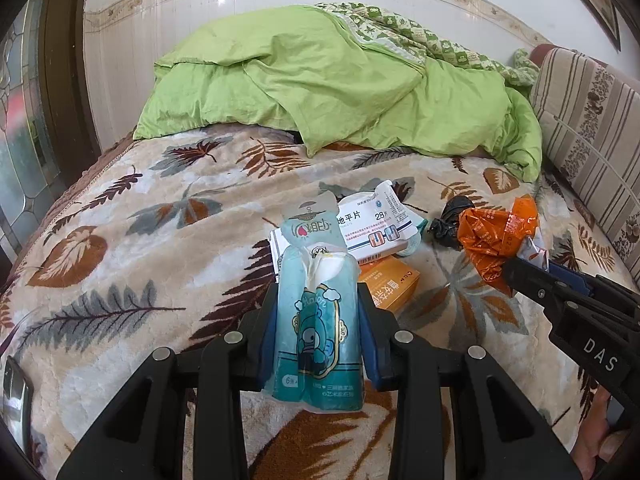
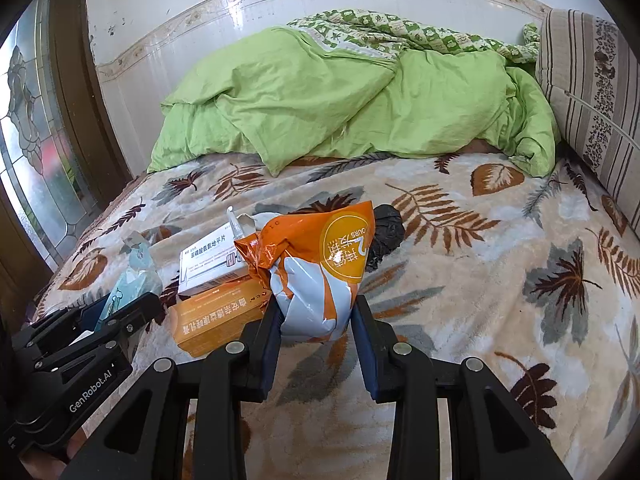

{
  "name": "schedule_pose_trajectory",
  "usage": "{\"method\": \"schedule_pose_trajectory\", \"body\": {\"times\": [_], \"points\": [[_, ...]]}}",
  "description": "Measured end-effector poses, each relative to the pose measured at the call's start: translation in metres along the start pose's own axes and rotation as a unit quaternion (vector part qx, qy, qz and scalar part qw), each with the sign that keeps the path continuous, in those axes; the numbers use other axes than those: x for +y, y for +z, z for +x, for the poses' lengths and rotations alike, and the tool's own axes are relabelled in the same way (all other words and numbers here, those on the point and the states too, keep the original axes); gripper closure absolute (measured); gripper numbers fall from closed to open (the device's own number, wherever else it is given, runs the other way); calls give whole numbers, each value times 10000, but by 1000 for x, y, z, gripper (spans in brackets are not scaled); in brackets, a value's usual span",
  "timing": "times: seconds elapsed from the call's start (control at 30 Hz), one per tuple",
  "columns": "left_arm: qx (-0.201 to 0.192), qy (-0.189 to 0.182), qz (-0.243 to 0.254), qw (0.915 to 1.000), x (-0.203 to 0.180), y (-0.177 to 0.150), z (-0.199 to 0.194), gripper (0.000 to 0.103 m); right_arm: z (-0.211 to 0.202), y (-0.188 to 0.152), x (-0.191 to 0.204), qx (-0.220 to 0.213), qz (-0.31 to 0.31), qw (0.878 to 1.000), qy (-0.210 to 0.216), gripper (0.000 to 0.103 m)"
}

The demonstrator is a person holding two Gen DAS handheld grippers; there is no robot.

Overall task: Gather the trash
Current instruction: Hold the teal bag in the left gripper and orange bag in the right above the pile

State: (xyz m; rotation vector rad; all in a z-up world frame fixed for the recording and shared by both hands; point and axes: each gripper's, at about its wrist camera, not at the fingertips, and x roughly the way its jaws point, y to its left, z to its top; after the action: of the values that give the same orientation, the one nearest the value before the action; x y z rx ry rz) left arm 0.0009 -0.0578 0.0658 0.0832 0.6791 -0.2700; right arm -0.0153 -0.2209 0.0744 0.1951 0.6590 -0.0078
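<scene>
My left gripper (image 1: 318, 312) is shut on a teal tissue pack (image 1: 316, 328) and holds it above the leaf-patterned bed blanket (image 1: 120, 280). My right gripper (image 2: 314, 320) is shut on a crumpled orange and white wrapper (image 2: 320, 264); the wrapper also shows in the left wrist view (image 1: 492, 240). On the blanket lie a white medicine box (image 1: 372, 228), an orange box (image 1: 390, 284) and a small black bag (image 1: 450, 220). In the right wrist view the white box (image 2: 212, 268) and orange box (image 2: 216, 320) lie to the left of the wrapper, and the black bag (image 2: 386, 232) lies behind it.
A green quilt (image 1: 340, 92) is piled at the far end of the bed against the tiled wall. A striped cushion (image 1: 592, 128) lines the right side. A glass door (image 2: 36, 152) stands at the left. A phone (image 1: 16, 396) lies at the blanket's near left edge.
</scene>
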Motion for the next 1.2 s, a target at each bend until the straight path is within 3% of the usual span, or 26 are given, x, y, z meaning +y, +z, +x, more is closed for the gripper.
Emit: {"method": "schedule_pose_trajectory", "body": {"times": [1.2], "points": [[-108, 24, 174, 9998, -11, -5, -12, 69, -7, 0, 3, -81, -23, 10000, 46, 67]]}}
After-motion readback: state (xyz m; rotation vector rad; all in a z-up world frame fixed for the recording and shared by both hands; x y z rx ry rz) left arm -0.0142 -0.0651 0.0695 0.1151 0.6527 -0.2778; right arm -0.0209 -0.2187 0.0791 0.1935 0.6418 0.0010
